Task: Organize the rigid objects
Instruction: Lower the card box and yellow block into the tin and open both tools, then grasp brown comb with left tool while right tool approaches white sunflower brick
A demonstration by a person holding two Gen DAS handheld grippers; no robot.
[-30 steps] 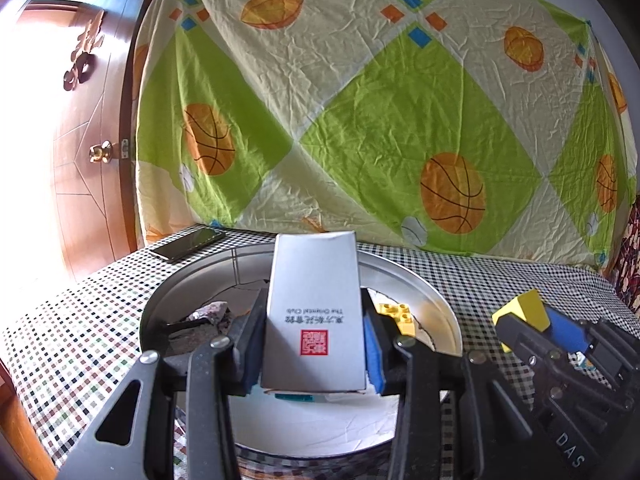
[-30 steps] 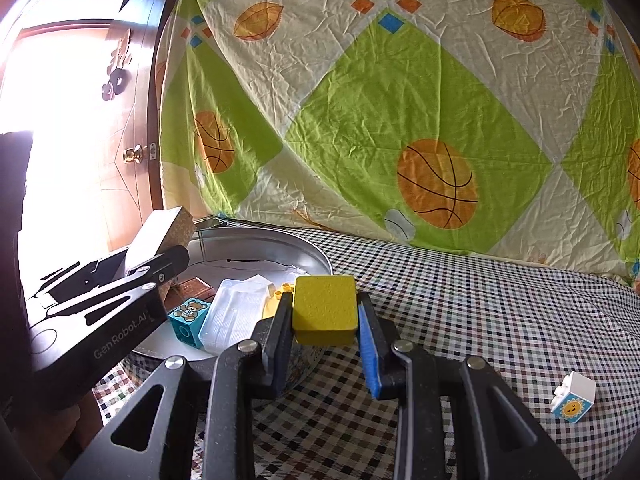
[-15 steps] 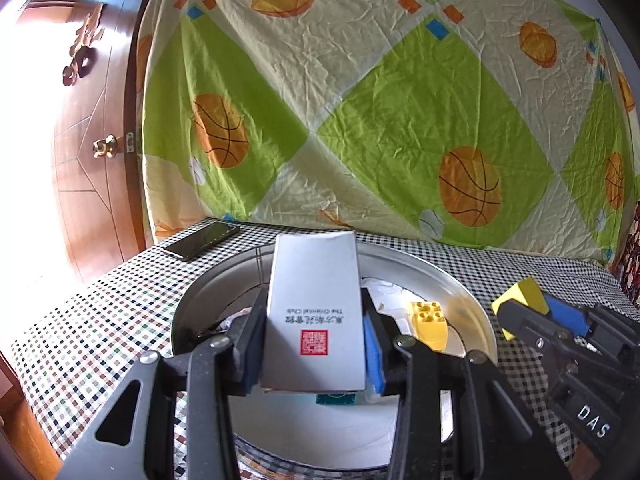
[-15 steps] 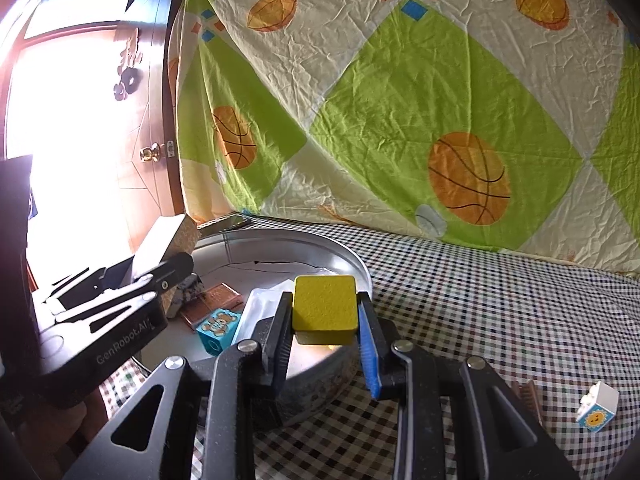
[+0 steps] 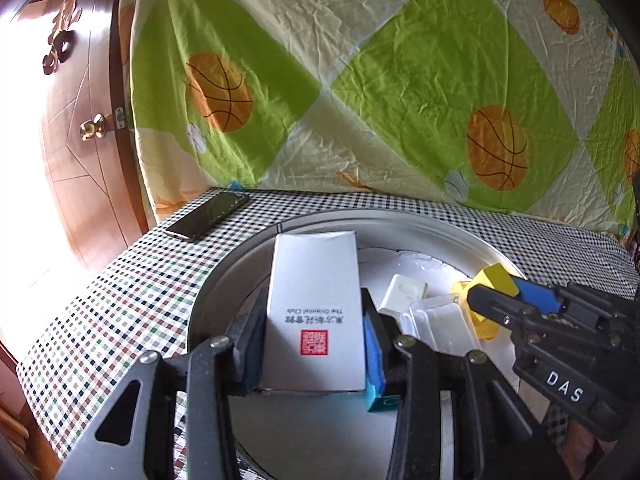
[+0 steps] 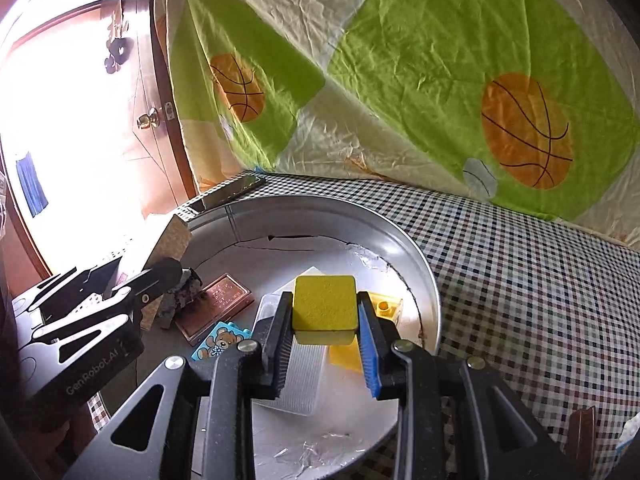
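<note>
My left gripper [image 5: 314,320] is shut on a grey rectangular box [image 5: 316,304] with a red seal, held over the left part of a round metal tray [image 5: 224,276]. My right gripper [image 6: 324,316] is shut on a yellow block [image 6: 324,306] above the same tray [image 6: 416,256]. In the left wrist view the right gripper [image 5: 500,292] enters from the right with the yellow block [image 5: 494,278]. In the right wrist view the left gripper [image 6: 160,276] holds its box [image 6: 170,242] at the tray's left side.
Inside the tray lie a clear plastic case [image 6: 296,376], a yellow toy brick [image 6: 386,306], a brown bar [image 6: 218,304], a blue bear brick [image 6: 220,344] and a dark lump [image 6: 182,300]. A phone [image 5: 208,216] lies on the checked tablecloth beside a wooden door [image 5: 76,152].
Both grippers have moved in over the tray with their loads. The tray and its contents now fill more of both views. The grips have not changed.
</note>
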